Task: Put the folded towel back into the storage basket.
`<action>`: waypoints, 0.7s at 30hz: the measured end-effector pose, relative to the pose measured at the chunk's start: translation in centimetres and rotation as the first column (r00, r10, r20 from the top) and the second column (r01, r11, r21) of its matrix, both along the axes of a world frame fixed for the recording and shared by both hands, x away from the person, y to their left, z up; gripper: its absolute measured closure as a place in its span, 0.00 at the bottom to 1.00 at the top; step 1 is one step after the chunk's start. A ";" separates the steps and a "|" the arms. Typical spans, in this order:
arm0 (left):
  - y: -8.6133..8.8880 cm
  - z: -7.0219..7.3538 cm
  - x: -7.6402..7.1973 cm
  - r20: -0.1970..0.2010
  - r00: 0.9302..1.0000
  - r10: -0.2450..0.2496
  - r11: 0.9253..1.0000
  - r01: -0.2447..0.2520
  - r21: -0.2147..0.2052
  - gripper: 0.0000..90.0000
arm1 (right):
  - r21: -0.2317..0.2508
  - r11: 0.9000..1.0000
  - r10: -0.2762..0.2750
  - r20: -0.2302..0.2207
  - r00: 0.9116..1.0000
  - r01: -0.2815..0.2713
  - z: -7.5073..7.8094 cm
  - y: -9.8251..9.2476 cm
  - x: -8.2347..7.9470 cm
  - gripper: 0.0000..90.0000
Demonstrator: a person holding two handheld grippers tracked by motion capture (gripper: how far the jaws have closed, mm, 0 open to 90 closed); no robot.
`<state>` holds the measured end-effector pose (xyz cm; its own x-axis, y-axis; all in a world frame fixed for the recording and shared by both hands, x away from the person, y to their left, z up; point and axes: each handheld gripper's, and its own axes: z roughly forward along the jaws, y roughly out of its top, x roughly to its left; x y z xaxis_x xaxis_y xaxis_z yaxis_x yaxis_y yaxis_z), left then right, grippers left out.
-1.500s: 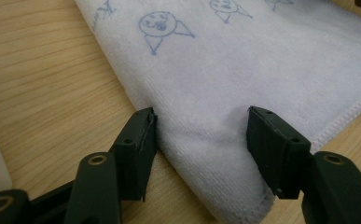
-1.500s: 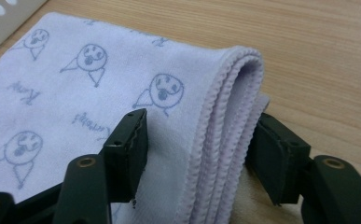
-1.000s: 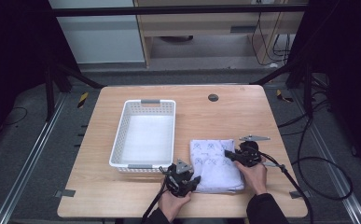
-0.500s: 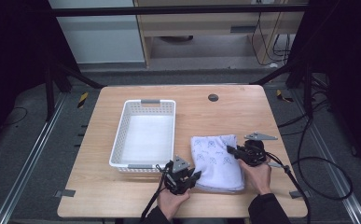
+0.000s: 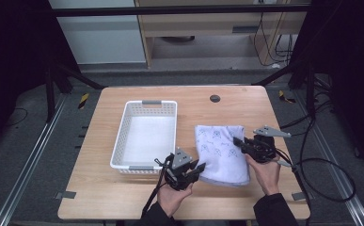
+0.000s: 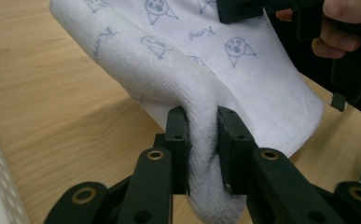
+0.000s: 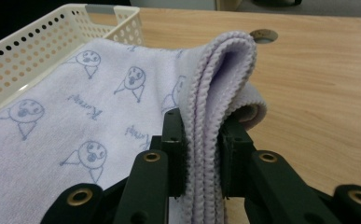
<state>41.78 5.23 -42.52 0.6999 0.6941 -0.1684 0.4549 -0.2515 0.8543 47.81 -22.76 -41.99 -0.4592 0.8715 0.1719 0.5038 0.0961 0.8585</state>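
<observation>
Towel (image 5: 221,153) on table (image 5: 99,202) beside basket (image 5: 146,134), left tool (image 5: 199,168) and right tool (image 5: 238,142) each pinching its edge

One towel (image 5: 221,152), one white basket (image 5: 146,135), two grippers — left (image 5: 194,169), right (image 5: 239,142) — on one table (image 5: 236,104).

Towel (image 5: 221,153): folded, beside basket (image 5: 146,135)
Left gripper (image 5: 199,167): at near corner
Right gripper (image 5: 236,141): on right edge
</observation>
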 end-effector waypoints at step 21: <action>2.1 4.0 0.3 0.097 0.995 0.023 1.000 -0.024 0.012 0.83 | -0.013 1.000 0.000 0.093 0.996 0.001 4.5 2.3 0.4 0.84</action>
